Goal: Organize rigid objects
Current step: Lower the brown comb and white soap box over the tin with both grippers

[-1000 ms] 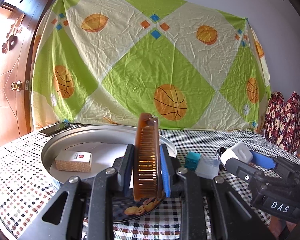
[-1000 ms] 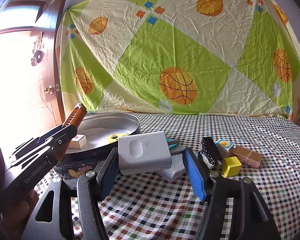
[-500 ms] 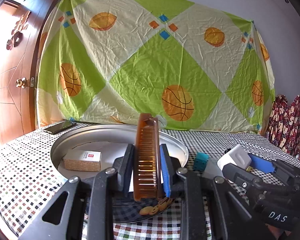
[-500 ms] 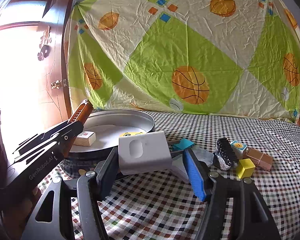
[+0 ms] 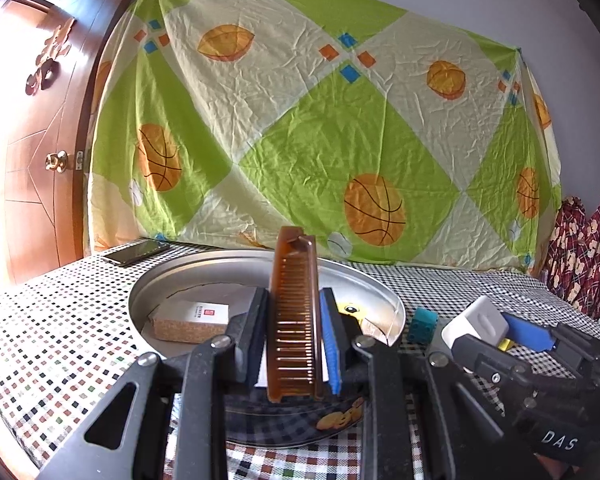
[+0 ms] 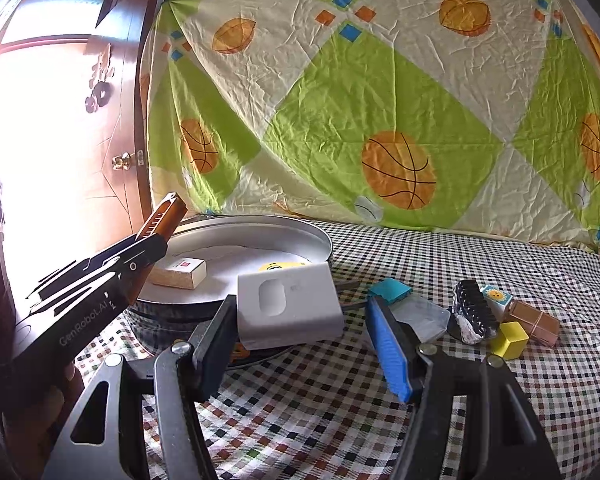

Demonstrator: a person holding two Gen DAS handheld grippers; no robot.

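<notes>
My left gripper (image 5: pixel 294 300) is shut on a brown comb (image 5: pixel 294 276), which stands upright between the pads over the near rim of a round metal tin (image 5: pixel 172 280). A cork-sided small box (image 5: pixel 192 320) and a yellow smiley piece (image 5: pixel 350 310) lie inside the tin. My right gripper (image 6: pixel 301 306) is shut on a white box (image 6: pixel 292 320), held above the cloth just right of the tin (image 6: pixel 324 240). The right wrist view shows the left gripper (image 6: pixel 156 236) with the comb (image 6: pixel 166 216) at the tin's left side.
On the checked tablecloth right of the tin lie a teal block (image 6: pixel 390 290), a clear plastic case (image 6: pixel 424 316), a black brush (image 6: pixel 474 312), a sun-face cube (image 6: pixel 496 296), a yellow cube (image 6: pixel 508 340) and a brown box (image 6: pixel 534 322). A phone (image 5: pixel 136 252) lies far left. A patterned sheet hangs behind.
Both grippers have drifted slightly left toward the tin, which now sits further right and larger in both views. The comb and the white box stay gripped.
</notes>
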